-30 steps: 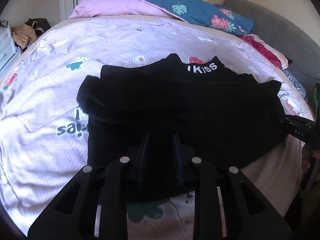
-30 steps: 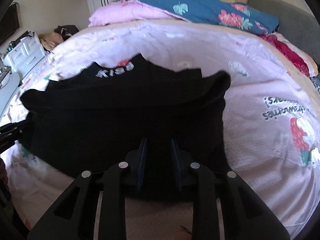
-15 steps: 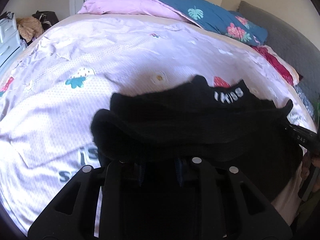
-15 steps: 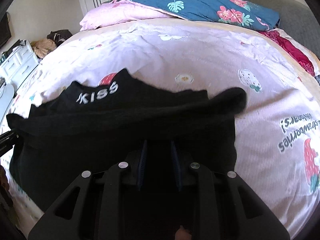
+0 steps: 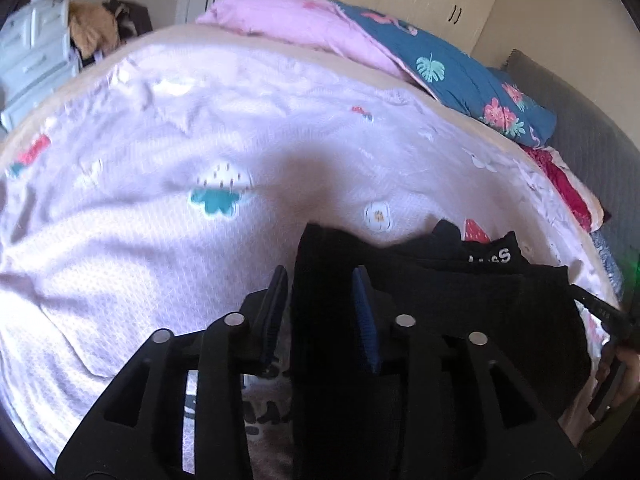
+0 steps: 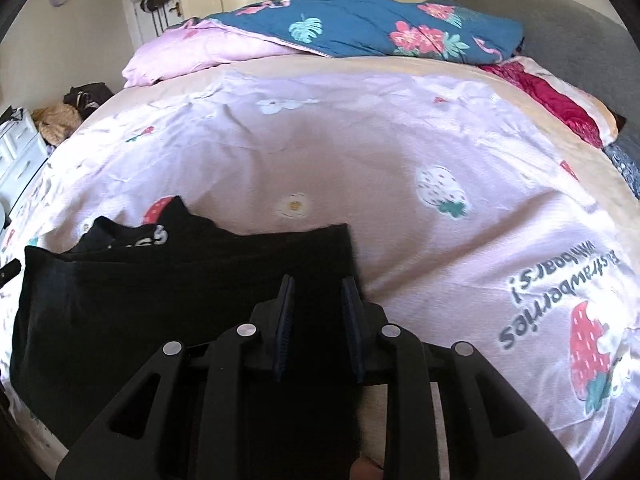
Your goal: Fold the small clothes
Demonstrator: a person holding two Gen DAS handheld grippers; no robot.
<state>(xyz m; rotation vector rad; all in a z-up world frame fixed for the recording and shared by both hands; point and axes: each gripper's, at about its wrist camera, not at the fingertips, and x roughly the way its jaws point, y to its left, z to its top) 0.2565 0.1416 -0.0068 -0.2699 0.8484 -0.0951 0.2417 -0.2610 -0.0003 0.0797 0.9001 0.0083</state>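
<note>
A small black garment (image 5: 460,300) with white lettering (image 5: 494,258) lies doubled over on the pink printed bedsheet (image 5: 160,240). My left gripper (image 5: 320,276) is over its left corner. Its jaws are opening: the cloth is still between them, and a gap shows beside the left pad. In the right wrist view the garment (image 6: 160,280) spreads to the left, and my right gripper (image 6: 318,284) is shut on its right corner fold. The right gripper's tip (image 5: 600,308) shows at the left view's right edge.
A blue floral quilt (image 6: 360,24) and a pink one (image 6: 192,52) are piled at the far side of the bed. A red pillow (image 6: 552,100) and a grey headboard (image 6: 560,20) are on the right. White drawers (image 5: 32,60) with heaped clothes stand left of the bed.
Both grippers have carried the garment's near edge forward over itself towards the lettered end, so the black shape is shorter. The left jaws have spread wider.
</note>
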